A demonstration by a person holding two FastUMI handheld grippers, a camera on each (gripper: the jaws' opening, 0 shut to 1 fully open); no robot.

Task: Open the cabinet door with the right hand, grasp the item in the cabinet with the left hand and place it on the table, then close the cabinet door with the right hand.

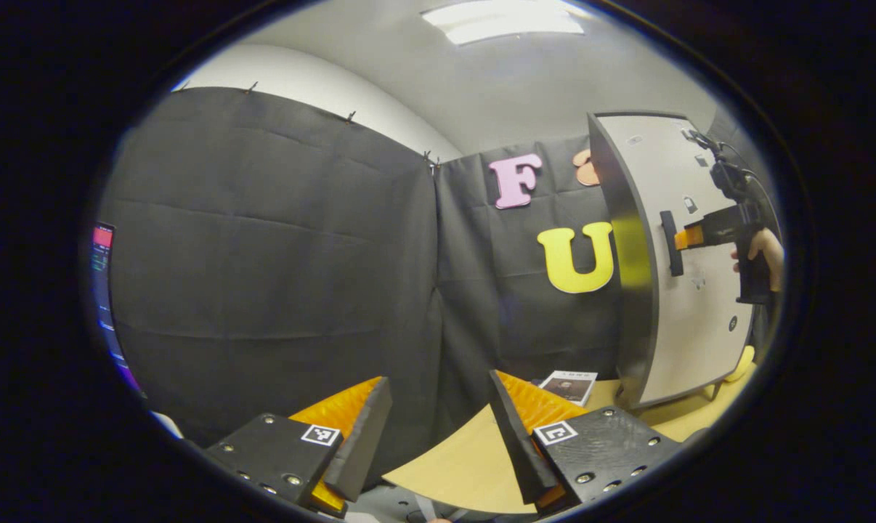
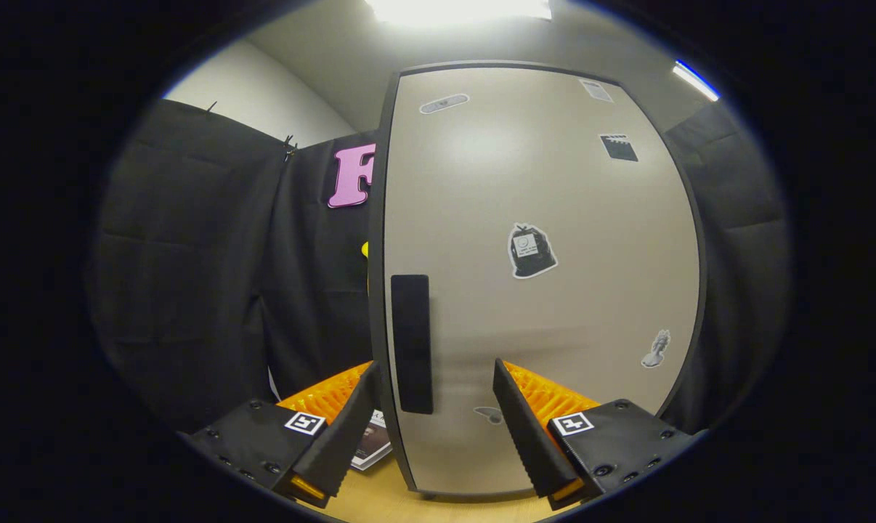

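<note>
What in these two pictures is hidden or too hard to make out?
- Cabinet interior and the item inside: hidden in both views by the cabinet door.
- Booklet on the table: print too small in the left gripper view; in the right gripper view the door and a finger cover most of it.
- Right gripper at the handle: too small and far in the left gripper view to tell contact.

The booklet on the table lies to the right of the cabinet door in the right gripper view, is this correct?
Not quite. In the right gripper view the booklet lies on the table to the left of the cabinet door, past its handle edge, behind the right gripper.
</note>
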